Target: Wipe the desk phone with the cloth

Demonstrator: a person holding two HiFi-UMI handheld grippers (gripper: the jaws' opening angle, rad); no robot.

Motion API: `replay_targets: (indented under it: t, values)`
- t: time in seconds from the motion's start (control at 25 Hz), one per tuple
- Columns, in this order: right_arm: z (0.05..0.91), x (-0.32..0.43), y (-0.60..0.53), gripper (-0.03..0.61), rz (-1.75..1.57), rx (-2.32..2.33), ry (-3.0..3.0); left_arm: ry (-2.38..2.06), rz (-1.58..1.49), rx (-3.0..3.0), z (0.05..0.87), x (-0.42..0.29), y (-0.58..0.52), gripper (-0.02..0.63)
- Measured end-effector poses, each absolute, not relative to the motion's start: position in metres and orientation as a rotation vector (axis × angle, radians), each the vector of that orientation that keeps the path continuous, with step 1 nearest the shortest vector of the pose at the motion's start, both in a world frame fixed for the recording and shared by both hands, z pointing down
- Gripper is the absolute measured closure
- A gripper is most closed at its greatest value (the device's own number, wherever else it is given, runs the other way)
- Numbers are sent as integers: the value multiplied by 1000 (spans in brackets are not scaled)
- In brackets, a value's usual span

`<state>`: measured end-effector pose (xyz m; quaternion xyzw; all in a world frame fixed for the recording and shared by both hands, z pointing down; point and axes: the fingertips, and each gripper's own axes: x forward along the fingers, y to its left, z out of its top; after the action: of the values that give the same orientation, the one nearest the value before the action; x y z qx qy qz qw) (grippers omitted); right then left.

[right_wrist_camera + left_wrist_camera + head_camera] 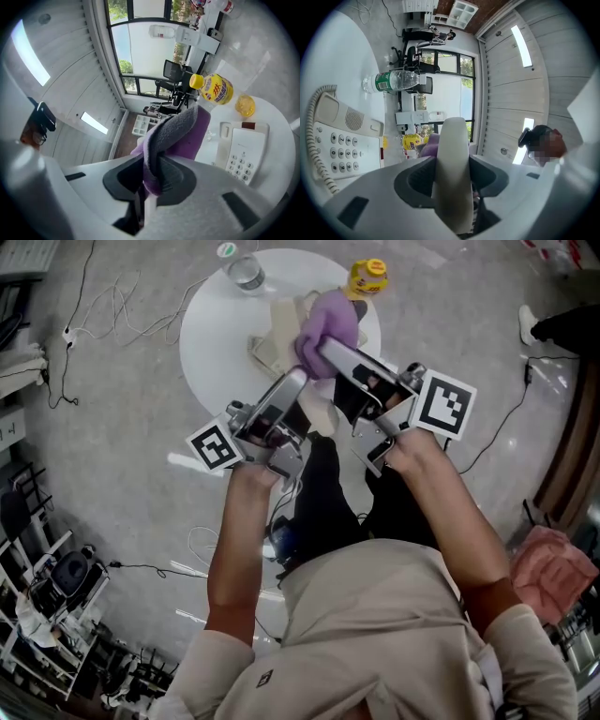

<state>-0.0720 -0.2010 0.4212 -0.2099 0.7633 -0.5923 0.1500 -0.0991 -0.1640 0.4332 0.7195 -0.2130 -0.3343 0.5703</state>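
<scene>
— Two grippers meet over a round white table (211, 343), which we see from above. What do we have in each?

— In the left gripper (298, 381) we have the phone's cream handset (452, 150). The jaws stand wide but are closed on it, one pad against each side. In the left gripper view the handset rises straight up between them.

— And the right gripper (157, 166)?

— Its jaws are nearly together, pinching a fold of the purple cloth (180, 131). The rest of the cloth bunches out past the tips, grey on one face and purple on the other.

— Where do we find the phone?

— The phone (344, 150) lies flat around the table's middle with its keypad facing up. A coiled cord (318, 171) curls along one side. From above, the cloth sits over the phone's right part, but we cannot tell whether it touches. The handset is held clear of the phone, toward the table's near edge.

— What else do we see on the table?

— We see a clear water bottle (246, 273) with a green label at the far edge, toward the left. A yellow bottle (367, 277) stands at the far edge on the right, just beyond the cloth.
</scene>
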Motion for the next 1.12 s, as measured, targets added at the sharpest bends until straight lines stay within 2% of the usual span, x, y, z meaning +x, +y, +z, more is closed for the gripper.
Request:
replay_targets:
  t: [0.32,0.52,0.72,0.88,1.12]
  values:
    - [392,-61,-235,534,-1522,-672,2313,-687,-495,1906,442,-105,-160,402]
    - [354,-73,-227,532,-1138,-781,2742,-973,-150,2105,455,-122,-170,402]
    - [359,-119,-191,532,-900,-665,3168,-1157,103,2205,466,-126,-176,403]
    - [385,-125,-188,532,-870,-689,3299,-1217,306,2281,473,-122,-178,403]
    - [405,-90,-217,532,-868,-946,3304,-1245,544,2377,478,-121,-176,403]
